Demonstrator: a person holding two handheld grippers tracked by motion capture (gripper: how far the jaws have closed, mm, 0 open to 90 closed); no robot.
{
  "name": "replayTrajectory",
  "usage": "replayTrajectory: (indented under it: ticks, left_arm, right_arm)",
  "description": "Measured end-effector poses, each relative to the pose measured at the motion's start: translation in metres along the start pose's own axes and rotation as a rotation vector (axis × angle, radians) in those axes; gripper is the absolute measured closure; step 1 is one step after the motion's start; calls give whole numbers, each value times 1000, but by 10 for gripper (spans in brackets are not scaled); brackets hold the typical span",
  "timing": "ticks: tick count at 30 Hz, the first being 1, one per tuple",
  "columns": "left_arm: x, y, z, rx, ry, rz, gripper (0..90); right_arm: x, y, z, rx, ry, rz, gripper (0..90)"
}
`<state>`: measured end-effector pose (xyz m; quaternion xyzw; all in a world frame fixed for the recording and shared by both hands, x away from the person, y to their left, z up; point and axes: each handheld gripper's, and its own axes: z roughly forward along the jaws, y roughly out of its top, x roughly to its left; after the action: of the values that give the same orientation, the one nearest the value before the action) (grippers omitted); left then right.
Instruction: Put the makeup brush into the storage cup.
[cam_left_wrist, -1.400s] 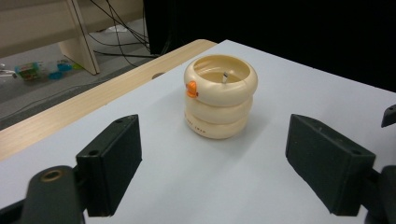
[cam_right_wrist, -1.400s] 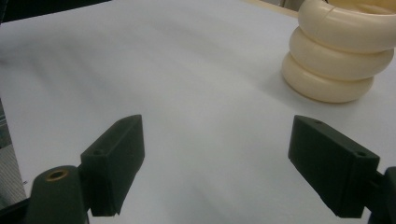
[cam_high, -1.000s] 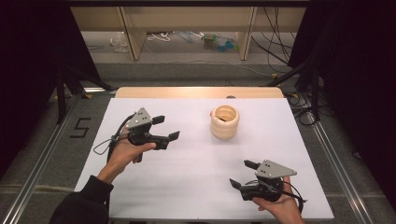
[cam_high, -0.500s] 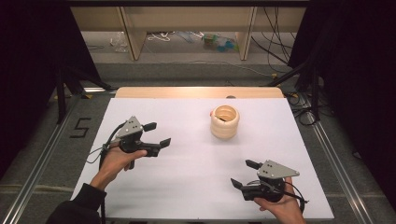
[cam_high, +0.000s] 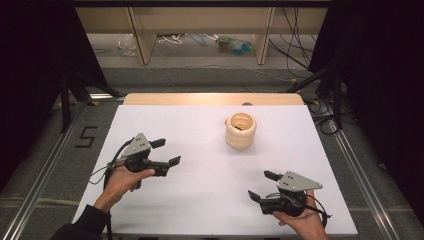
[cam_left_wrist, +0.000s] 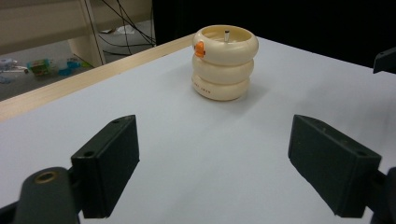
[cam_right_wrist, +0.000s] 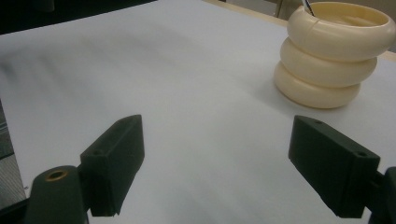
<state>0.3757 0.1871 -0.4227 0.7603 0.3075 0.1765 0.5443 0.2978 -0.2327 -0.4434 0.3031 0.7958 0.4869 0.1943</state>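
Cream ribbed ring-stack holder (cam_high: 240, 130) sits upright mid-tabletop, ahead-right of the left tool (cam_high: 166, 152) and ahead-left of the right tool (cam_high: 260, 186); both gape wide, empty.

Each hand-held gripper is black, topped by a grey three-cornered plate, with a thin black cable trailing behind. The left gripper (cam_high: 165, 152) and right gripper (cam_high: 263, 185) have flat, blocky black jaws with small holes. A dark sleeve (cam_high: 82, 227) covers the left forearm.
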Motion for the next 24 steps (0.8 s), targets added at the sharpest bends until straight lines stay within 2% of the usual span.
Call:
replayTrajectory:
  ticks: [10,12,14,16,20,24]
  left_arm:
    - [-7,-12,-16,-9,5,4,165]
    - [-8,-16,-19,-4,4,8,165]
    - [-9,-20,-23,-1,7,3,165]
    - [-10,-24,-25,-2,11,-4,165]
    - [-13,-28,-30,-8,15,18,166]
    - [-17,-30,-35,-24,20,16,166]
  right_arm:
    - [1,2,3,6,11,6,192]
    - [-1,3,3,-4,-3,-1,191]
    - [-1,3,3,9,10,11,189]
    - [-2,3,3,3,-5,11,186]
    - [-2,4,4,-5,-8,3,181]
    - [-2,4,3,-4,-10,16,183]
